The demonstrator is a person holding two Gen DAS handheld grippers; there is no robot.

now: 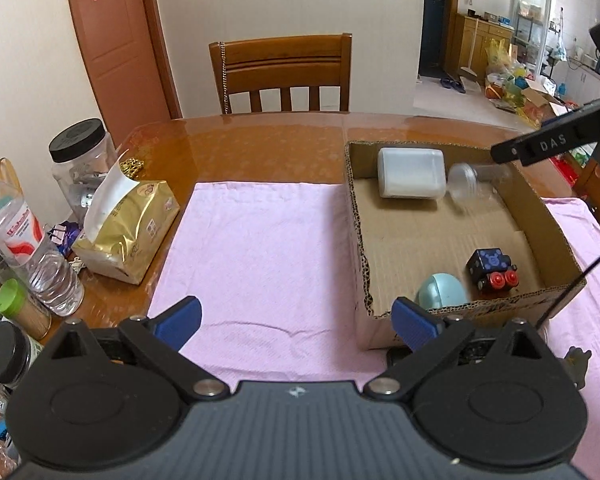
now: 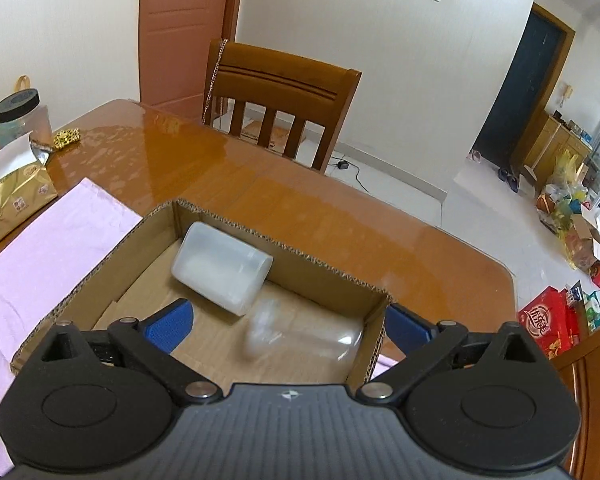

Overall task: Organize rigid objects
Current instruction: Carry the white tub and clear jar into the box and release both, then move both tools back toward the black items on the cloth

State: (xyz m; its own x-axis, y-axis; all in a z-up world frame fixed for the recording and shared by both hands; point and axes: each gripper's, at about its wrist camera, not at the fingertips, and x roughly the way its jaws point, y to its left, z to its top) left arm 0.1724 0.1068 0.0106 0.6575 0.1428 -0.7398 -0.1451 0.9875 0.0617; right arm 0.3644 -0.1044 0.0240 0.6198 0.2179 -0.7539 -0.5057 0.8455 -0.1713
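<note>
Cardboard box point(image 1: 556, 236), open-topped with low walls, sits on a pink cloth point(image 1: 260, 248) spread over the glossy wooden worktop point(image 1: 260, 140); it evidently serves as the collecting bin, and the cloth probably marks the working area

In the box, per the left wrist view: white plastic container point(image 1: 412, 178) lying on its side against the far wall; clear plastic jar point(image 1: 466, 186) just beside it, also on its side and motion-blurred, so likely only just let go and not yet settled; black toy train with red wheels point(image 1: 492, 270) near the near wall; pale blue rounded object point(image 1: 440, 292) tucked in the near corner, type unclear

Right tongs point(image 2: 288, 326) hang over the box's far right corner, jaws wide apart, nothing between the pads; the clear jar point(image 2: 300, 340) lies blurred directly below them, touching or almost touching the white container point(image 2: 224, 268). Reads as a release over the box

Left tongs point(image 1: 298, 320) also spread wide and empty, poised over the bare pink cloth just left of the box wall; no loose rigid object shows on the cloth in front of them

Off to the left, apart from the cloth: gold tissue pack point(image 1: 128, 228), water bottle point(image 1: 32, 248), black-lidded jar point(image 1: 80, 160). Household clutter, I judge, not part of the sorting

Wooden chair point(image 1: 280, 72) stands beyond the worktop
</note>
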